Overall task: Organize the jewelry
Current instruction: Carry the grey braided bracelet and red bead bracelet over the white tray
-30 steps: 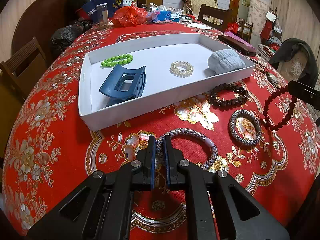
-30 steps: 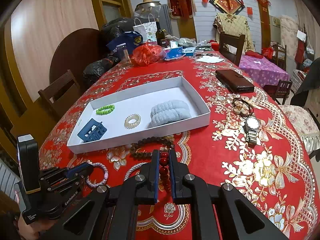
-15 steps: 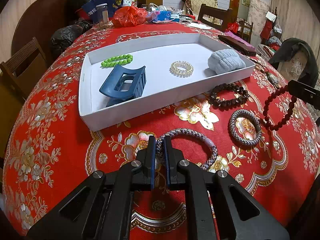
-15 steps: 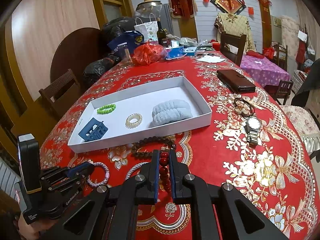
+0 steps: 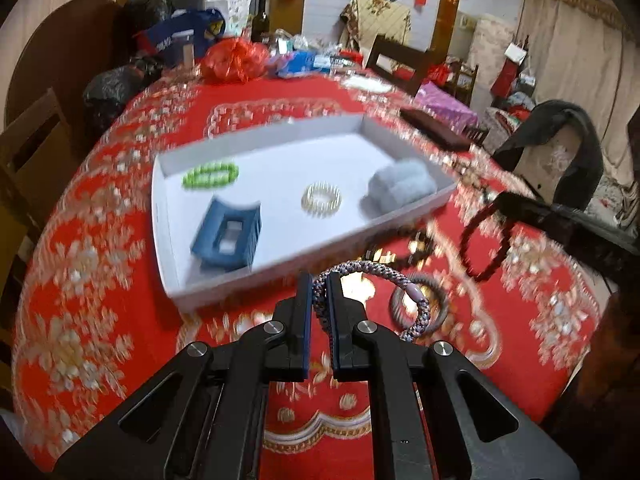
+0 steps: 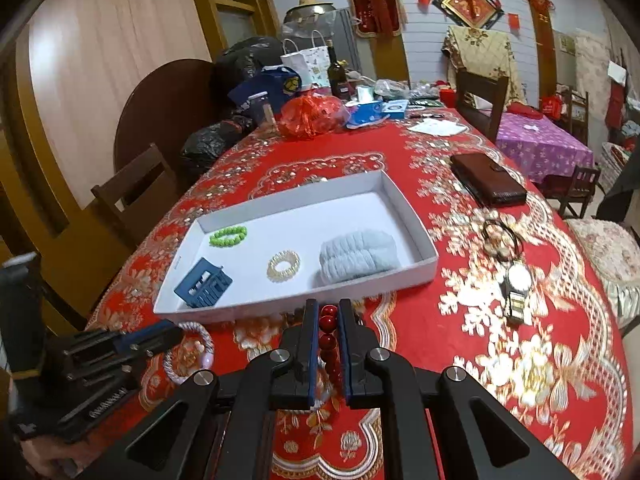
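Note:
A white tray (image 5: 280, 268) (image 6: 408, 276) on the red tablecloth holds a green bead bracelet (image 5: 210, 175), a blue hair claw (image 5: 228, 236), a clear coil tie (image 5: 321, 199) and a grey-blue scrunchie (image 5: 400, 188). My left gripper (image 5: 319, 280) is shut on a braided purple-grey bracelet (image 5: 384, 276), lifted off the cloth in front of the tray. My right gripper (image 6: 329, 308) is shut on a red bead bracelet (image 6: 329, 322), which hangs at the right in the left wrist view (image 5: 484, 240). The left gripper with its bracelet (image 6: 192, 344) shows at lower left in the right wrist view.
A grey braided ring (image 5: 440, 304) and a dark bead bracelet (image 5: 400, 252) lie on the cloth by the tray's near edge. A watch (image 6: 516, 284), black hair ties (image 6: 500, 236) and a brown wallet (image 6: 488, 180) lie right of the tray. Bags and bottles crowd the far end.
My left gripper has lifted the braided bracelet off the cloth and moved up toward the tray; its view is blurred by motion. My right gripper has risen and moved forward with the red beads.

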